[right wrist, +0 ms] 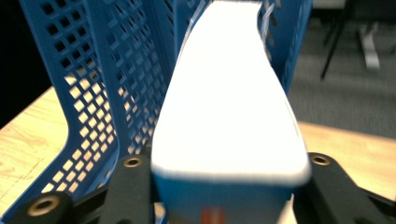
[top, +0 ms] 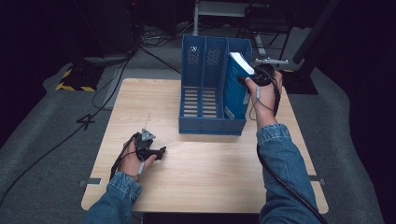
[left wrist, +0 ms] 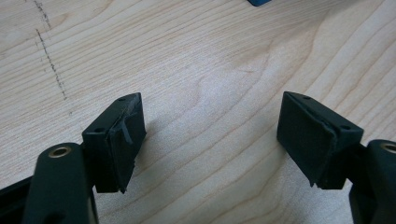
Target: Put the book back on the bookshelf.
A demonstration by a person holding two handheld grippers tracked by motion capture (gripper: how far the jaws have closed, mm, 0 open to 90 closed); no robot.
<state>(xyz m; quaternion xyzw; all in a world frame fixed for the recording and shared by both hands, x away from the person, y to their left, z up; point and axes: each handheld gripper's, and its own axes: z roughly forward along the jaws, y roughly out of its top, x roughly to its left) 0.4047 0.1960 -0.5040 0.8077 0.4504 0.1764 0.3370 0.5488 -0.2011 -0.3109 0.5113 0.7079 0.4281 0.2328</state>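
matt wood table (top: 201, 172), perforated plastic rack (top: 205, 70).

Left gripper (top: 161, 151): bare table (top: 210, 177) ahead and on both sides, nothing between its spread jaws, free passage all round. File rack (top: 212, 126) sits well ahead of it and blocks the far side. Right gripper (top: 248, 77): book (top: 237, 86) fills the gap between its jaws, standing in the rack's rightmost slot. The rack's perforated walls close in just beside the book on both sides, so no side room there. Open table to the outside of the rack wall
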